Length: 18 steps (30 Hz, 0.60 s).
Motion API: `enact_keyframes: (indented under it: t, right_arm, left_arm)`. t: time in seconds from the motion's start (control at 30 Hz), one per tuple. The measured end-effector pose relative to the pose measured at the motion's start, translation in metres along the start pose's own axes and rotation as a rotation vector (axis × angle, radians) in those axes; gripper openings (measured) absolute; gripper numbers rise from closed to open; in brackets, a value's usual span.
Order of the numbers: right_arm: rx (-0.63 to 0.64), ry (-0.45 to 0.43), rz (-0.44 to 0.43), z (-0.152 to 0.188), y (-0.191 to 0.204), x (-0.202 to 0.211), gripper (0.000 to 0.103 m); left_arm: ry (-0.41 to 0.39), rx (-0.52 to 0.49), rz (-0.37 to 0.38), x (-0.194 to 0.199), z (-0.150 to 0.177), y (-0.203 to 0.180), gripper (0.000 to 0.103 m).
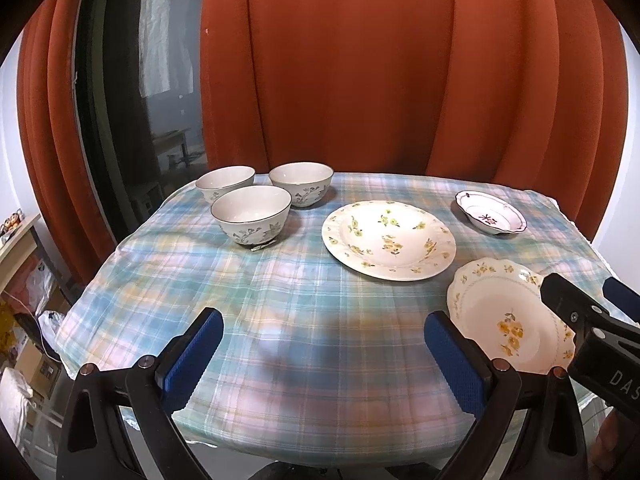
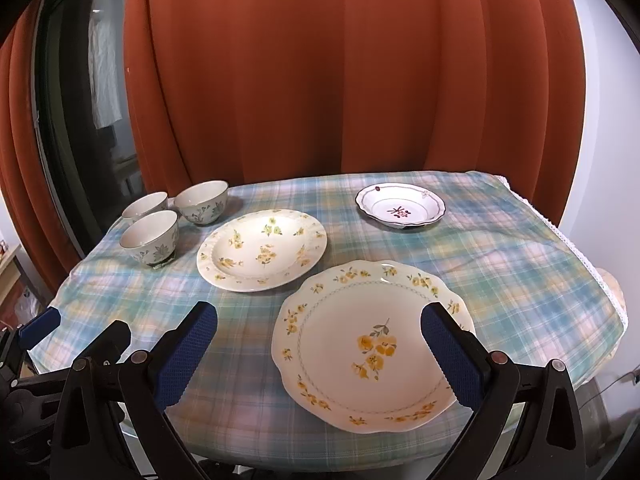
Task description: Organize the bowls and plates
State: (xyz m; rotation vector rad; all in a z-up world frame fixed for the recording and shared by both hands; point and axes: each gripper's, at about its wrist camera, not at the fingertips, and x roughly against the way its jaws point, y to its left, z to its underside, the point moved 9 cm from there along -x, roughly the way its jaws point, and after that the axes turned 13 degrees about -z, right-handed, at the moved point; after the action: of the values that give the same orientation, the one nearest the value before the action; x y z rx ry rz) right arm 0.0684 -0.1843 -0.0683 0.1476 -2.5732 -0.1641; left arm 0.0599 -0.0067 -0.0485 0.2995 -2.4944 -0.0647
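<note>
**Both claws spread, nothing stacked yet**

Left gripper (image 1: 323, 354) is spread wide and empty, hovering over bare plaid tablecloth (image 1: 280, 300) at the near edge. Right gripper (image 2: 319, 354) is also spread and empty, its right finger over the scalloped plate (image 2: 372, 344), which lies just ahead of it.

Round floral plate (image 2: 262, 250) sits ahead-left of the right claw. Small purple-rimmed dish (image 2: 401, 204) is far ahead, apart. Three bowls (image 1: 252, 212) cluster far ahead-left of the left claw, side by side.

My read: task barely started. All six pieces lie separate; all stacking remains.
</note>
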Motion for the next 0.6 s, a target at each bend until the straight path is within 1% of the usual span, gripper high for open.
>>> enact_keyframes:
  t: [0.6]
  right_arm:
    - [-0.001,0.015,0.002,0.0023,-0.0027,-0.004,0.103]
  left_arm:
    - [-0.006,-0.003,-0.001,0.0002,-0.0017,-0.0015,0.101]
